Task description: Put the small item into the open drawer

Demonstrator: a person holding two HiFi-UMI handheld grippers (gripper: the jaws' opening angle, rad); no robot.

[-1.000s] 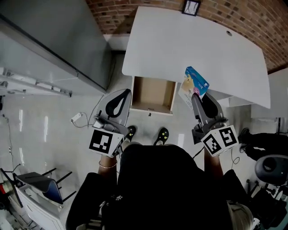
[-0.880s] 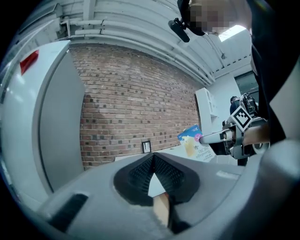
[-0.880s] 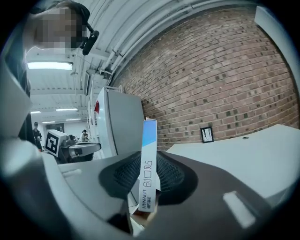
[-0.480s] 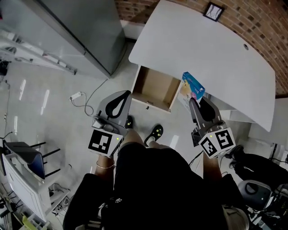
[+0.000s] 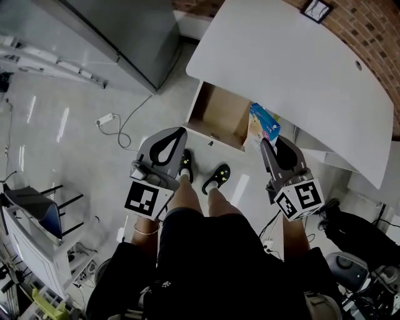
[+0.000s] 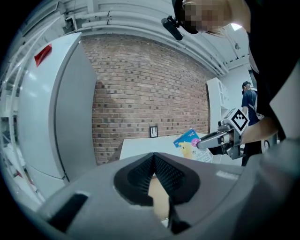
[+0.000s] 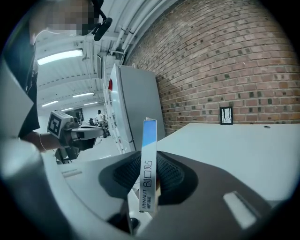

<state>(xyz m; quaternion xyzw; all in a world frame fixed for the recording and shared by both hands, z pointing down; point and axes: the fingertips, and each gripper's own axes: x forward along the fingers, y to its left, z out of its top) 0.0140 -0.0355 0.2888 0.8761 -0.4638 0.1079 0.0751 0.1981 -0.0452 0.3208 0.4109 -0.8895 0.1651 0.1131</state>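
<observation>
- Small box [image 7: 148, 164]: thin, blue at the top and white with print below; stands on edge, clamped between the pads of the right claw [image 7: 149, 177], sticking up past the tips.
- From the head view, hangs in the air as a blue-and-white packet [image 5: 264, 123] at the tip of the right claw [image 5: 266, 141], just over the right side wall of the open drawer [image 5: 220, 114], not inside it.
- Shows again in the left gripper view [image 6: 189, 142], held out at the end of the right claw [image 6: 207, 140].
- Open drawer: pulled out from under the white surface [image 5: 300, 75], brown inside, bare bottom showing.
- Left claw [image 6: 152, 163]: jaws together at the tips, nothing between them; in the head view, hovers [image 5: 180, 134] near the drawer's left front corner, apart from it.
- Below both claws: a pair of dark shoes [image 5: 215, 177] on the pale floor [image 5: 69, 144], just in front of the drawer.
- Further out: a grey cabinet [image 5: 119, 31] left of the surface, a cable [image 5: 122, 128] on the floor beside it, and a brick wall [image 5: 375, 37] behind the surface with a small frame [image 5: 315, 9] against it.
</observation>
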